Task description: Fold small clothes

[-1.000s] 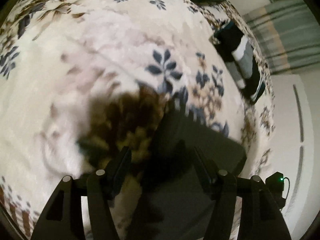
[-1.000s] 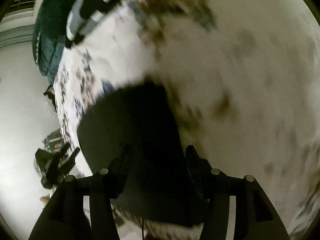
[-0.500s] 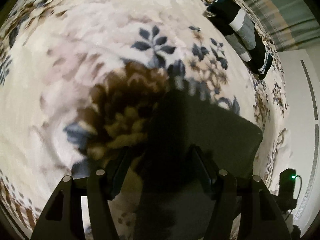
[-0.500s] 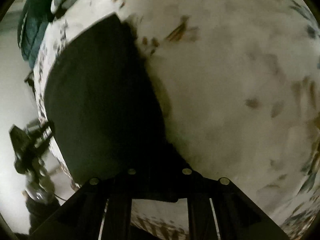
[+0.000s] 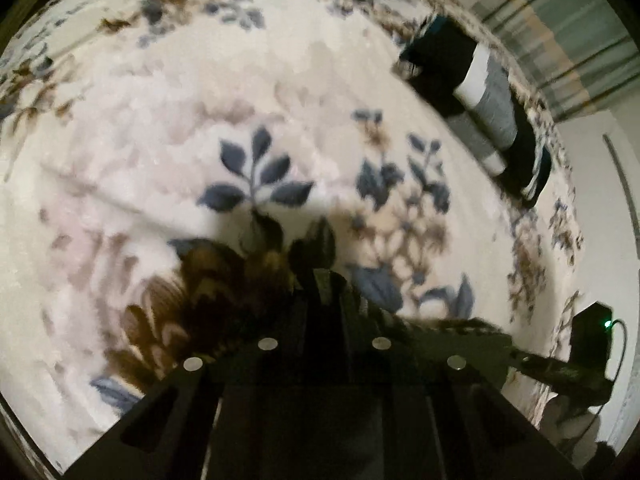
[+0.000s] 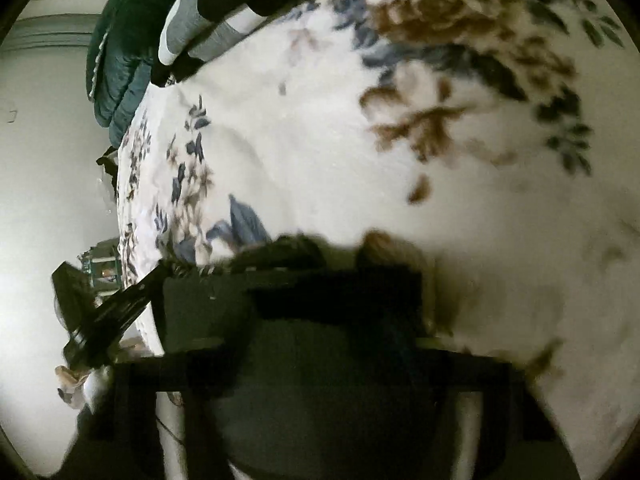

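A dark grey garment [image 5: 448,340] lies on the floral blanket [image 5: 200,100] at the near edge of the bed. My left gripper [image 5: 322,280] is shut on its edge, fingers together low in the left wrist view. In the right wrist view the same garment [image 6: 328,392] fills the bottom, blurred, and my right gripper [image 6: 332,256] is shut on its edge. The cloth hangs stretched between the two grippers.
A pile of black, grey and white clothes [image 5: 480,92] lies at the blanket's far right edge, also in the right wrist view [image 6: 224,12]. A dark green quilt [image 6: 120,64] lies beyond it. A black device with a green light [image 5: 592,336] stands off the bed.
Both grippers went from open around the garment's edge to shut on it, the right first. They have since lifted and pulled the cloth toward the bed's near edge.
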Available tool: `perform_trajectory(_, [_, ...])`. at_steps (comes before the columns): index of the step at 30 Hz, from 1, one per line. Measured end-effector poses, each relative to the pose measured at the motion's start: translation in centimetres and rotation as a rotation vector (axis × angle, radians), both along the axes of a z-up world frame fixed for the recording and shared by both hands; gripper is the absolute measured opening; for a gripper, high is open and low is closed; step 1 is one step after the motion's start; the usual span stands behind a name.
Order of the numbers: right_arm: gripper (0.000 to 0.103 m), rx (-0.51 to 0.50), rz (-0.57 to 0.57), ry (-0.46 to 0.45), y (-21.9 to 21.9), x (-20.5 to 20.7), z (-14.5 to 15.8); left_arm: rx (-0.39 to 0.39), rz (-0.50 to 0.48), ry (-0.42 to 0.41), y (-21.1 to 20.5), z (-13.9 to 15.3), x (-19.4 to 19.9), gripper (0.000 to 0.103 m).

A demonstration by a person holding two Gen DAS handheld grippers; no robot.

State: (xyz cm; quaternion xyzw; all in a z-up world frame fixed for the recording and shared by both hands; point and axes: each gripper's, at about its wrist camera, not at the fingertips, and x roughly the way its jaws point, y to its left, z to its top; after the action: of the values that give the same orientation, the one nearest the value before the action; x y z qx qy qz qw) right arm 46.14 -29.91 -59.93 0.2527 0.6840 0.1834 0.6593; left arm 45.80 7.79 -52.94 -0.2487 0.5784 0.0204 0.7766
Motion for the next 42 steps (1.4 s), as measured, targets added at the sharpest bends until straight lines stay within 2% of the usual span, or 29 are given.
perform_trajectory(3, [0.006, 0.004, -0.05, -0.049, 0.3, 0.8, 1.1, -0.03, 0.018, -0.033, 0.6, 0.7, 0.2, 0.011])
perform_trajectory(5, [0.006, -0.032, -0.091, -0.105, -0.6, 0.5, 2.6, -0.047, 0.04, -0.017, 0.8, -0.3, 0.9, 0.01])
perform_trajectory(7, [0.005, -0.067, -0.127, -0.116, -1.2, 0.6, 2.4, -0.037, 0.055, 0.006, 1.0, -1.7, 2.1, 0.007])
perform_trajectory(8, [0.005, -0.075, -0.14, -0.104, -1.5, 0.8, 1.9, -0.036, 0.062, 0.016, 1.2, -2.4, 2.9, 0.0])
perform_trajectory(9, [0.005, -0.076, -0.161, -0.082, -1.6, 1.0, 1.1, -0.035, 0.063, 0.027, 1.6, -3.0, 3.7, 0.0])
perform_trajectory(11, [0.005, -0.085, -0.157, -0.07, -1.7, 1.4, 0.2, -0.081, 0.056, 0.044, 2.0, -3.5, 4.7, 0.0])
perform_trajectory(13, [0.006, -0.063, -0.137, -0.035, -1.3, 1.9, -0.9, -0.131, 0.001, 0.049, 1.9, -2.9, 5.0, 0.0])
perform_trajectory(14, [0.008, -0.04, -0.138, -0.012, -1.4, 2.1, -1.2, -0.13, -0.026, 0.06, 1.8, -2.4, 4.8, 0.005])
perform_trajectory(16, [0.017, 0.03, -0.137, 0.029, -2.2, 2.1, -1.3, -0.156, -0.047, 0.066, 2.1, -1.8, 3.9, 0.025])
perform_trajectory(17, [0.031, 0.06, -0.133, 0.054, -2.7, 2.0, -1.3, -0.196, -0.04, 0.056, 2.6, -1.4, 2.6, 0.053])
perform_trajectory(18, [0.046, 0.087, -0.13, 0.066, -3.2, 1.8, -1.2, -0.216, -0.025, 0.053, 3.0, -1.2, 1.8, 0.073])
perform_trajectory(19, [0.054, 0.113, -0.128, 0.074, -3.8, 1.4, -1.1, -0.262, 0.013, 0.041, 3.7, -1.0, 0.1, 0.073])
perform_trajectory(20, [0.068, 0.134, -0.124, 0.086, -4.6, 0.9, -1.0, -0.29, 0.031, 0.038, 4.1, -1.1, -1.0, 0.073])
perform_trajectory(21, [0.072, 0.155, -0.115, 0.105, -5.2, 0.2, -1.2, -0.315, 0.059, 0.049, 4.5, -1.3, -2.4, 0.073])
perform_trajectory(24, [0.072, 0.169, -0.061, 0.201, -6.3, -2.4, -2.3, -0.314, 0.097, 0.078, 4.5, -1.5, -5.8, 0.073])
perform_trajectory(26, [0.072, 0.169, -0.041, 0.227, -6.7, -4.4, -2.3, -0.239, 0.075, 0.094, 3.6, -0.9, -7.6, 0.073])
perform_trajectory(29, [0.072, 0.156, -0.045, 0.263, -6.9, -8.2, -1.8, -0.188, 0.036, 0.11, 1.7, -0.5, -9.5, 0.073])
perform_trajectory(31, [0.067, 0.117, -0.038, 0.273, -6.4, -10.4, -1.4, -0.166, 0.012, 0.132, 0.7, -0.9, -10.3, 0.073])
perform_trajectory(32, [0.045, 0.094, -0.033, 0.266, -5.9, -11.4, -1.2, -0.158, 0.001, 0.147, 0.3, -1.3, -10.6, 0.073])
perform_trajectory(33, [0.016, 0.063, -0.018, 0.259, -5.5, -12.0, -1.1, -0.16, -0.007, 0.161, 0.0, -1.6, -10.8, 0.073])
perform_trajectory(35, [0.014, -0.024, -0.022, 0.207, -4.6, -13.1, 0.2, -0.154, -0.019, 0.168, -0.3, -1.6, -10.9, 0.073])
perform_trajectory(38, [0.011, -0.101, -0.053, 0.155, -4.7, -13.7, 2.1, -0.154, -0.013, 0.155, -0.2, -1.3, -10.7, 0.073])
perform_trajectory(41, [0.01, -0.143, -0.005, 0.208, -4.5, -14.0, 0.6, -0.184, -0.01, 0.15, 0.1, -1.6, -10.1, 0.073])
perform_trajectory(42, [0.012, -0.127, 0.023, 0.229, -4.0, -13.7, -0.3, -0.196, -0.01, 0.148, 0.1, -1.8, -9.9, 0.073])
